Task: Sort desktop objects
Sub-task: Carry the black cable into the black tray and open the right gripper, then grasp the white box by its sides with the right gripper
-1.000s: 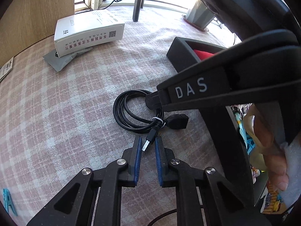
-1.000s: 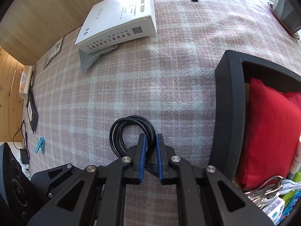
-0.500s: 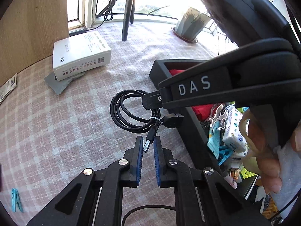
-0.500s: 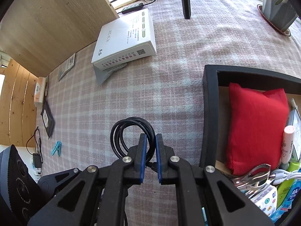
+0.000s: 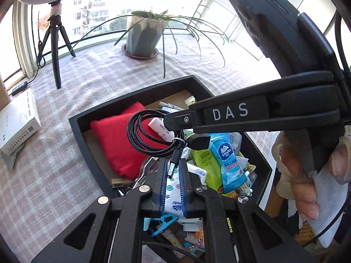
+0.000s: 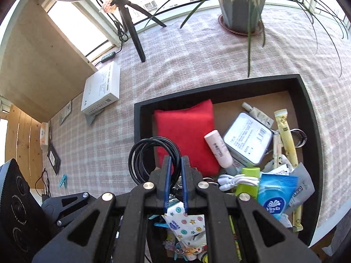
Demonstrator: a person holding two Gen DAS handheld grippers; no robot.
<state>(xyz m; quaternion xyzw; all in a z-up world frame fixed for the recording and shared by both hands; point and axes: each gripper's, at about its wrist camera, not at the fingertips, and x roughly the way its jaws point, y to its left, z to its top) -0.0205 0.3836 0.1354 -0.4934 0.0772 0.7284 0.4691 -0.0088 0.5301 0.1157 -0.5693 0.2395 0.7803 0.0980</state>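
The right claw (image 6: 175,171), pinched nearly shut on the coiled cable (image 5: 151,135) above the box (image 5: 75,122), and the left claw (image 5: 173,171), seemingly gripping its plug, could tangle it on release

potted spider plant (image 6: 241,2) on a saucer, black tripod (image 5: 54,41), checked tablecloth (image 6: 186,50), wooden panel (image 6: 37,65)

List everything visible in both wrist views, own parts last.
USB cable: 1, black, coiled, held above tray
tray: 1, black, on plaid cloth
cushion: 1, red, tray's far-left corner
tissue pack: 1, blue, in tray
tin: 1, white-labelled, in tray
tube: 1, pink, beside cushion
box: 1, white, left on cloth
potted plant: 1, grey pot, far side
tripod: 1, black, by window
clothespin: 1, teal, left on cloth
left gripper: on cable's plug
right gripper: on cable coil
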